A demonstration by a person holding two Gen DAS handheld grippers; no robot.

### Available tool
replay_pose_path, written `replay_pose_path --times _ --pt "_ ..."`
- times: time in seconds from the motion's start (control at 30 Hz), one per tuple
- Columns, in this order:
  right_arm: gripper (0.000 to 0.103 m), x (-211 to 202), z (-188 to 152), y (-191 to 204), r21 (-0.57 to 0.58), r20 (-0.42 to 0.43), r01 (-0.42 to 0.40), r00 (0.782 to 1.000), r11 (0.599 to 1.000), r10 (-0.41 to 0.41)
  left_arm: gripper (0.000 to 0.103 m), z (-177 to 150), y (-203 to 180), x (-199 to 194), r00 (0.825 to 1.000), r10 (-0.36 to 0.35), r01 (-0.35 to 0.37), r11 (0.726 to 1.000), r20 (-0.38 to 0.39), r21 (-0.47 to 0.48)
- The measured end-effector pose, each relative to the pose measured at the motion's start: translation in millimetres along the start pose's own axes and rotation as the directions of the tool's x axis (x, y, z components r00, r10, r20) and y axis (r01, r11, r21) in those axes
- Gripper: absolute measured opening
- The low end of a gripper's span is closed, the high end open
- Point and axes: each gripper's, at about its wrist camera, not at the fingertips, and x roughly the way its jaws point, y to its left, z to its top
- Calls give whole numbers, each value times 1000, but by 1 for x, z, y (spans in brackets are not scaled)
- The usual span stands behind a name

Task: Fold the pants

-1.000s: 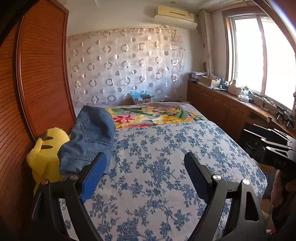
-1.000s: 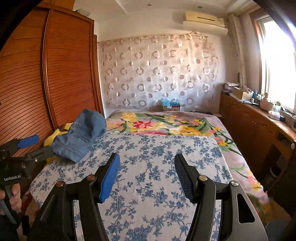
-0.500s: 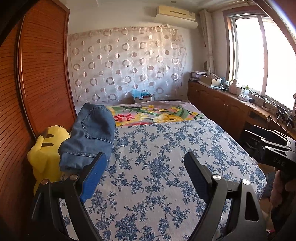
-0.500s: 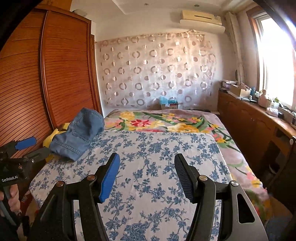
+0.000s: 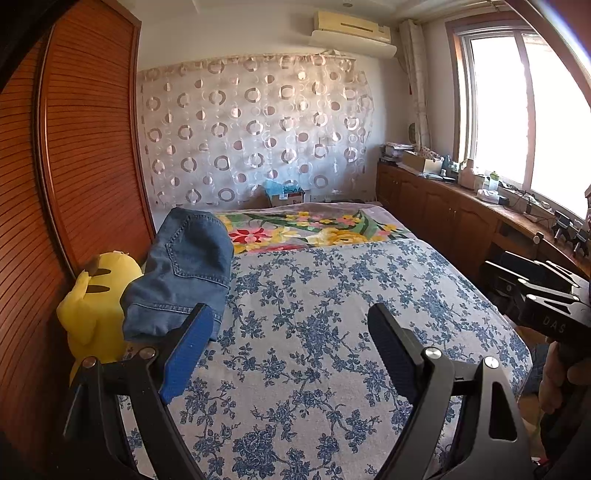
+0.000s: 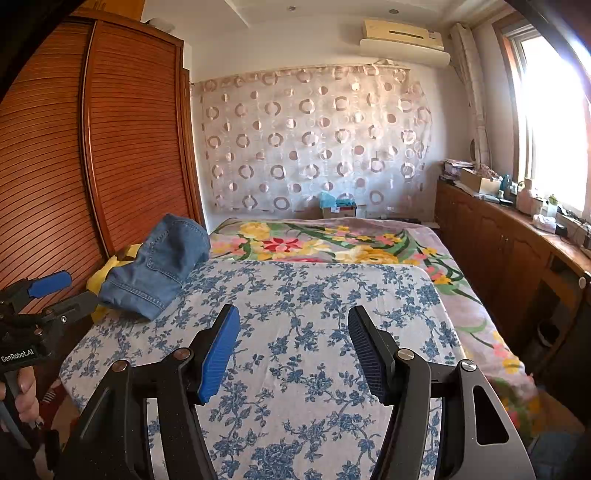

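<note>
Sunlit bedroom: a bed with a blue flower sheet fills the middle, and everything below is placed relative to this bed.

At the left side of the bed stands a brown wardrobe with slatted doors. Between the wardrobe and the bed edge sits a yellow plush toy. The pants, blue denim, lie in a folded bundle on the left edge of the bed, partly leaning over the plush toy and touching it. In the right wrist view the same pants rest at the far left corner of the blue sheet.

Over the near part of the bed hangs the left tool. Its two fingers stand wide apart and nothing is between them; only the sheet is seen below. Its left blue pad is just beside the near end of the pants in the picture, but whether it touches the cloth I cannot tell. The right tool is also over the near part of the bed, fingers apart, holding nothing, well apart from the pants.

Beyond the blue sheet, a blanket with big coloured flowers covers the far part of the bed. Behind the bed hangs a curtain with ring pattern, and an air conditioner is above it.

At the right side of the bed runs a long wooden tabletop with small things on it, under a bright window.
</note>
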Motion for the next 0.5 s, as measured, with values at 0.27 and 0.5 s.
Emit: replay_pose_path --times 0.27,0.5 --pt "63 2 0 0 1 1 2 1000 1000 -2 86 0 1 0 1000 1 -1 1000 0 -1" --pt "63 3 0 -1 1 1 1 1000 1000 -1 86 0 1 0 1000 2 -2 1000 0 0"
